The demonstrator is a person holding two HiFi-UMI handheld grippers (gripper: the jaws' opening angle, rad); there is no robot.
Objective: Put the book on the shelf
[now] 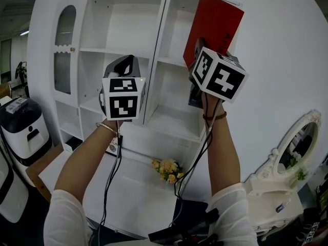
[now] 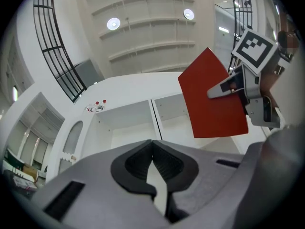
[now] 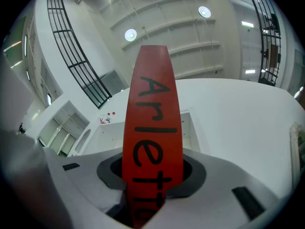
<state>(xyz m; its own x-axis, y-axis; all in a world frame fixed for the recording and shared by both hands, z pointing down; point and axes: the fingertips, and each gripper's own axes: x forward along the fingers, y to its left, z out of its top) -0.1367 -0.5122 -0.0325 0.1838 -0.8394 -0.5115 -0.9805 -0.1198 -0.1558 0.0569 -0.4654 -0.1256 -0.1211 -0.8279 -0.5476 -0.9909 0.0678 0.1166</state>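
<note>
Closed, empty left gripper (image 2: 152, 147); red book (image 2: 209, 109) raised before the shelf (image 2: 126, 123).
Its dark jaws meet at the bottom of the frame with nothing between them. At upper right the right gripper (image 2: 228, 87), topped by its marker cube (image 2: 254, 50), clamps the tilted book's right edge in front of the white shelf's open compartments. 2 round ceiling lights (image 2: 113, 24) glow above.

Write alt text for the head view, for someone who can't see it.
A person's right gripper holds a red book up in front of a white shelf unit, near its upper right compartment. The left gripper is raised beside it, and a small bunch of flowers sits on the white table below.
</note>
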